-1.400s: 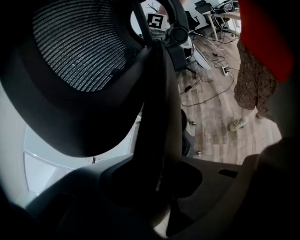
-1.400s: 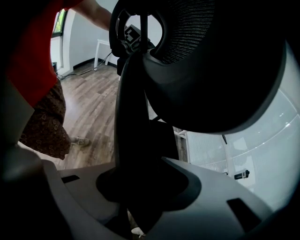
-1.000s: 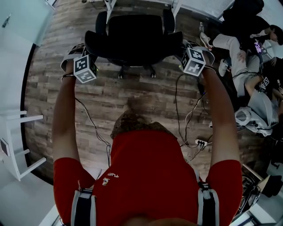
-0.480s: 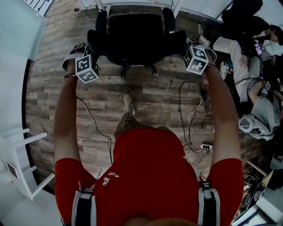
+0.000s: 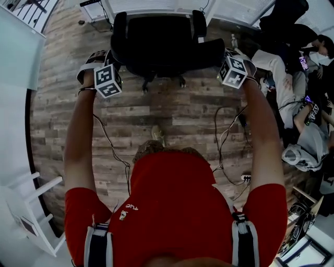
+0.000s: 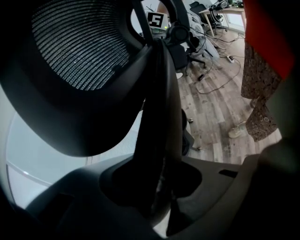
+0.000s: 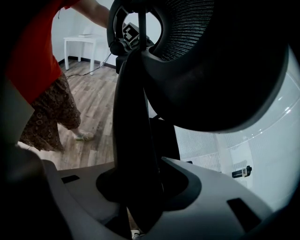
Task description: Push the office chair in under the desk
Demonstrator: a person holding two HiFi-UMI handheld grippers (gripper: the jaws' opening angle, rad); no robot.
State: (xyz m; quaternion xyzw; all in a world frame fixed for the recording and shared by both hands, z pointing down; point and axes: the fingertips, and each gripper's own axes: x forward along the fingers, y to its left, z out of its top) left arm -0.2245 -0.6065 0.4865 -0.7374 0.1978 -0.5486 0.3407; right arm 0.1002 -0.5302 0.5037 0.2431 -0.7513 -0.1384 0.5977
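Observation:
The black office chair [image 5: 162,41] stands at the top of the head view, its armrests reaching the white desk edge [image 5: 156,6]. My left gripper [image 5: 116,61] is clamped on the left rim of the mesh backrest, and my right gripper [image 5: 222,56] on the right rim. In the left gripper view the backrest's black frame [image 6: 157,103] runs down between the jaws of the left gripper [image 6: 161,180], pressed from both sides. The right gripper view has the same frame [image 7: 133,117] held in the right gripper [image 7: 140,190]. The seat is hidden under the backrest.
Wooden floor [image 5: 172,114] with loose cables [image 5: 229,141] and a power strip [image 5: 244,178] at the right. People sit on the floor at the far right [image 5: 308,130]. A white stand [image 5: 31,208] is at lower left, a white side table [image 7: 82,40] behind me.
The chair and both grippers have moved forward toward the desk, and the person has stepped after them. Both grips stay as they were.

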